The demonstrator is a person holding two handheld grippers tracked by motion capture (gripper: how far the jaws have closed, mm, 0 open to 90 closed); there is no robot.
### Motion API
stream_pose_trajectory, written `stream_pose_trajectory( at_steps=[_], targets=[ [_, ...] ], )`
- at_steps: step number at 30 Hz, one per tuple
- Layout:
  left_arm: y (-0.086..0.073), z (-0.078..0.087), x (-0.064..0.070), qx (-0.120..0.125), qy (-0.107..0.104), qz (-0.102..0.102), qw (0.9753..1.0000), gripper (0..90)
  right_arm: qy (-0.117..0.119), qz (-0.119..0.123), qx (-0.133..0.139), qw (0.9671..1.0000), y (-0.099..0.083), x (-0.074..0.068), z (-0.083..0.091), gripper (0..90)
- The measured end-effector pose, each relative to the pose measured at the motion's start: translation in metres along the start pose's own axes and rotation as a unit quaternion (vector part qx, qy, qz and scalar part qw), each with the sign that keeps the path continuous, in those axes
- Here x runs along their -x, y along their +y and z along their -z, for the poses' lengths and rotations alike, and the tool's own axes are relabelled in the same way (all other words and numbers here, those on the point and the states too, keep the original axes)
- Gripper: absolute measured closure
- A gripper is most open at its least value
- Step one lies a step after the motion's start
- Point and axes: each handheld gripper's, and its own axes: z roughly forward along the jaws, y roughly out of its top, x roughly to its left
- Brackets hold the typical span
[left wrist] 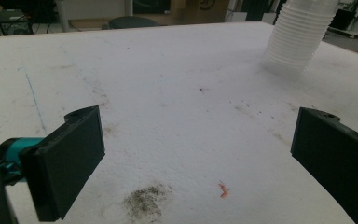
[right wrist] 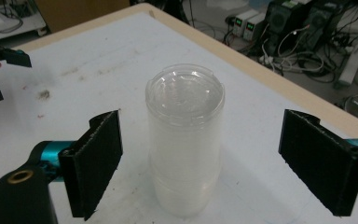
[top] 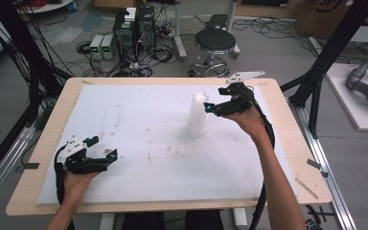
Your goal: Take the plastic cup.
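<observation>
Your right gripper (top: 210, 107) hovers at the top of the stack of clear plastic cups (top: 197, 114), its jaws spread wide and holding nothing; in the right gripper view the stack (right wrist: 185, 140) stands upright between the two black pads (right wrist: 98, 163), clear of both. The stack sits on the white foam board (top: 139, 129) toward the far right of the table (top: 287, 139), upside down, the flat bottom of the top cup facing up. Your left gripper (top: 103, 147) rests low near the board's near left corner, well apart from the cups, jaws likewise released and empty, over a dark smudge (left wrist: 144, 201) and a small orange scrap (left wrist: 223, 190)
</observation>
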Motion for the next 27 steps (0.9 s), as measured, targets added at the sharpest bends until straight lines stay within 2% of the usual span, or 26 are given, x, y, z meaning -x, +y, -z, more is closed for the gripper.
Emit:
stream_pose_trajectory(
  at_steps=[5, 12, 27],
  targets=[
    [0.0, 0.0, -0.001, -0.001, -0.001, 0.003, 1.0, 2.6, 0.012, 0.002, -0.018, 0.9998, 0.005, 0.0, -0.016, 13.2],
    [0.0, 0.0, 0.0, -0.002, -0.002, 0.003, 1.0, 2.6, 0.015, 0.0, -0.038, 0.9992, 0.005, 0.002, -0.033, 13.2],
    [0.0, -0.001, -0.001, -0.003, 0.0, 0.005, 1.0, 2.6, 0.017, 0.004, -0.053, 0.9984, 0.005, -0.003, -0.055, 13.4]
  ],
)
